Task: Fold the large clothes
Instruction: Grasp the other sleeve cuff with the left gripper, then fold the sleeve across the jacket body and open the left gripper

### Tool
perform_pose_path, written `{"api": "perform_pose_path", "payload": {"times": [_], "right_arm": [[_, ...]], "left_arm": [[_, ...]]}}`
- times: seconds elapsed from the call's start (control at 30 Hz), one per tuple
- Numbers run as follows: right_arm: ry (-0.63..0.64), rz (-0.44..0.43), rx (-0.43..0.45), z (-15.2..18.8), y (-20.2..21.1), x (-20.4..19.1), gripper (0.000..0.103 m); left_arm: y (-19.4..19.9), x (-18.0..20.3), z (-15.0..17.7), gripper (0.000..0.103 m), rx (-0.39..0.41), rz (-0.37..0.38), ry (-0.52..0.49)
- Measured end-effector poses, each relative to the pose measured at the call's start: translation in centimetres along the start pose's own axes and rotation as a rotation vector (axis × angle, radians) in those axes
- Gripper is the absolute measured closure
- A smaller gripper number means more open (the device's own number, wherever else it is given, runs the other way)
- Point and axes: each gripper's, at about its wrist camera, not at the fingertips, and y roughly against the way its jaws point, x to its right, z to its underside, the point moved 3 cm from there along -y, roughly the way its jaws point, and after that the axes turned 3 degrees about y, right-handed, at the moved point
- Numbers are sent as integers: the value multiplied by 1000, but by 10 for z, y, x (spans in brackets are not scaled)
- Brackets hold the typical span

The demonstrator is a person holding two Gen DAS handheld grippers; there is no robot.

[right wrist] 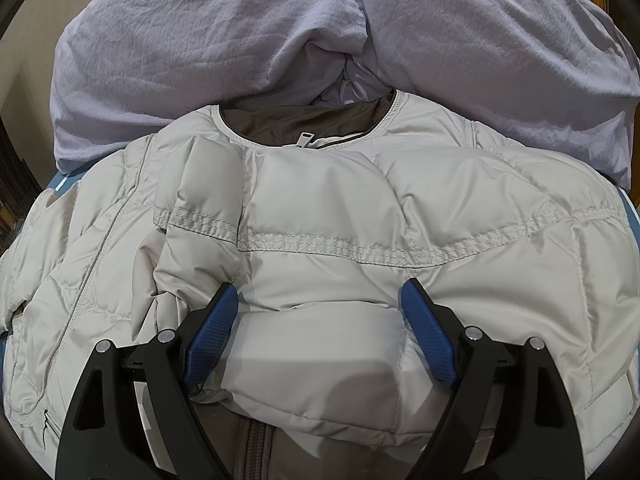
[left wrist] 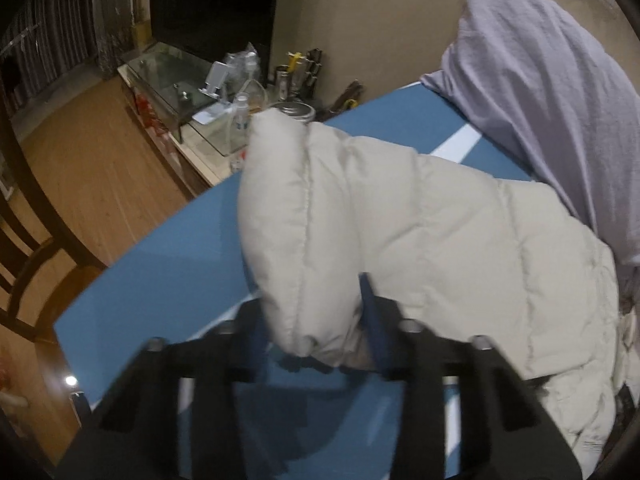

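Left claw (left wrist: 316, 300) clenched on jacket (left wrist: 440, 220) sleeve; right claw (right wrist: 320, 300) released, lilac bedding (right wrist: 240, 40) behind.

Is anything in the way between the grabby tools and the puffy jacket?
Nothing visible. The left tool is pinched on the cream jacket's sleeve, and the right tool rests with its pads wide apart on the jacket. The lilac bedding lies behind the collar, beyond the tools.
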Motion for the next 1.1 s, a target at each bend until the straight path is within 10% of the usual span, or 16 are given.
{"api": "perform_pose_path", "payload": {"times": [0.17,0.47,0.87,1.1], "right_arm": [[-5,-5,2,0,3,0,16],[-42,-41,-29,7,47,20,7],[-74,85,66,35,94,101,6],[-116,13,106,55,85,126,6]], "left_arm": [[15,24,-6,79,20,2,-13],[111,131,-13,81,180,239,-152],[171,310,83,84,151,546,-424],[156,380,138,84,61,591,-535]]}}
